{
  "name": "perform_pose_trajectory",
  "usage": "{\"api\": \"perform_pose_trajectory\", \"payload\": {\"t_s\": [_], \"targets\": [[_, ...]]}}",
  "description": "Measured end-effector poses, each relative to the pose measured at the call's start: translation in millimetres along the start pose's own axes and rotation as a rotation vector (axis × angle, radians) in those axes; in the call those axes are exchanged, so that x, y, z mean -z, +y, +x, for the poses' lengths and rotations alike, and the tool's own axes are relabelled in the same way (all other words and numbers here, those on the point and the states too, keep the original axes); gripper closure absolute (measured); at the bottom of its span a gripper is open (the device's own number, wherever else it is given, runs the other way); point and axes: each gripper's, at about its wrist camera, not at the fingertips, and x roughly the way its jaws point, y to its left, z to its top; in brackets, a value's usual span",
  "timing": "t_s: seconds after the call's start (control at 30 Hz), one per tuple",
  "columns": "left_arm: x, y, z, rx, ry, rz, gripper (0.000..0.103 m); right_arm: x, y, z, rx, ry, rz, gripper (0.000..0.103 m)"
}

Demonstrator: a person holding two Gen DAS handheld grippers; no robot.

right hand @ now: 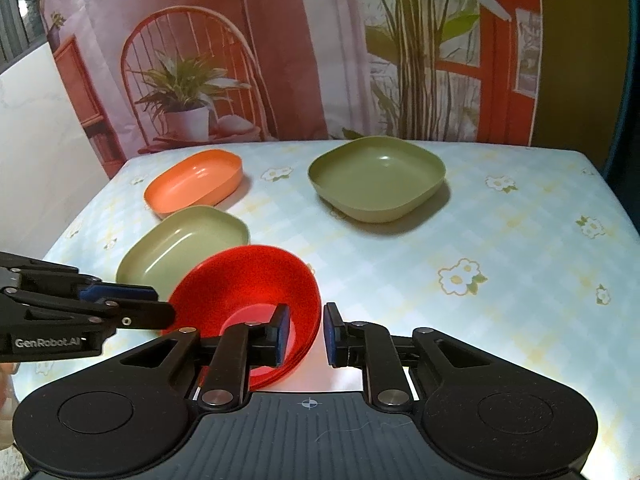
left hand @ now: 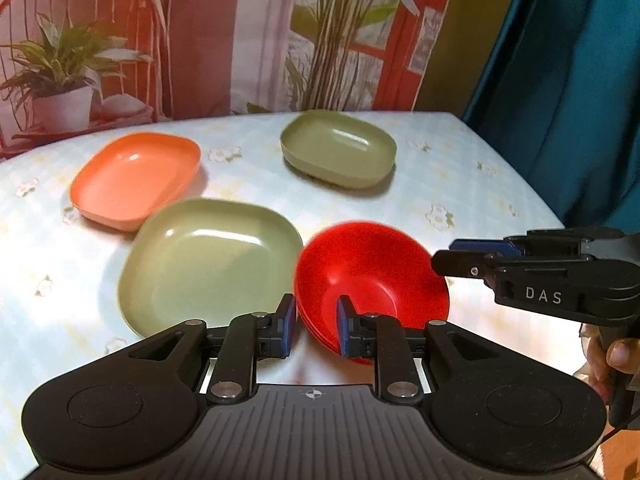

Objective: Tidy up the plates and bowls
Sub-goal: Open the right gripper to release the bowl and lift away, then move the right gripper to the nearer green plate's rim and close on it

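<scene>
A stack of red bowls (left hand: 372,272) (right hand: 244,292) sits at the near edge of the table. My left gripper (left hand: 318,330) straddles its left rim, jaws open with one pad inside and one outside, not pressed on it. My right gripper (right hand: 306,336) straddles its right rim the same way, open. Each gripper shows in the other's view, the right (left hand: 444,262) and the left (right hand: 166,312). A green square plate (left hand: 208,260) (right hand: 184,244) lies left of the bowls. An orange plate (left hand: 136,178) (right hand: 196,180) and another green plate (left hand: 340,152) (right hand: 378,178) lie farther back.
The table has a pale floral cloth (left hand: 460,200) (right hand: 480,240). A printed backdrop (right hand: 280,60) hangs behind it, and a teal curtain (left hand: 560,80) hangs at the right. A white wall (right hand: 40,140) stands at the left.
</scene>
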Motion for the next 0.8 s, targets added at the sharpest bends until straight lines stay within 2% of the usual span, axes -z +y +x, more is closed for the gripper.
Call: {"api": "perform_pose_trajectory", "payload": {"t_s": [0.17, 0.37, 0.63, 0.8], "targets": [[-19.3, 14.4, -17.4, -0.024, -0.054, -0.015, 0.080, -13.4, -0.3, -5.9, 0.008, -0.019, 0.004, 0.081], [-50.5, 30.0, -38.5, -0.060, -0.125, -0.033, 0.080, -44.8, 1.8, -18.7, 0.007, -0.069, -0.020, 0.081], [-101.4, 37.4, -64.3, -0.105, -0.223, 0.006, 0.080, -107.0, 4.0, -28.3, 0.016, -0.156, -0.059, 0.081], [-128.5, 37.5, -69.3, -0.166, -0.270, 0.081, 0.080, -146.0, 2.5, -26.2, 0.036, -0.199, -0.088, 0.081]]}}
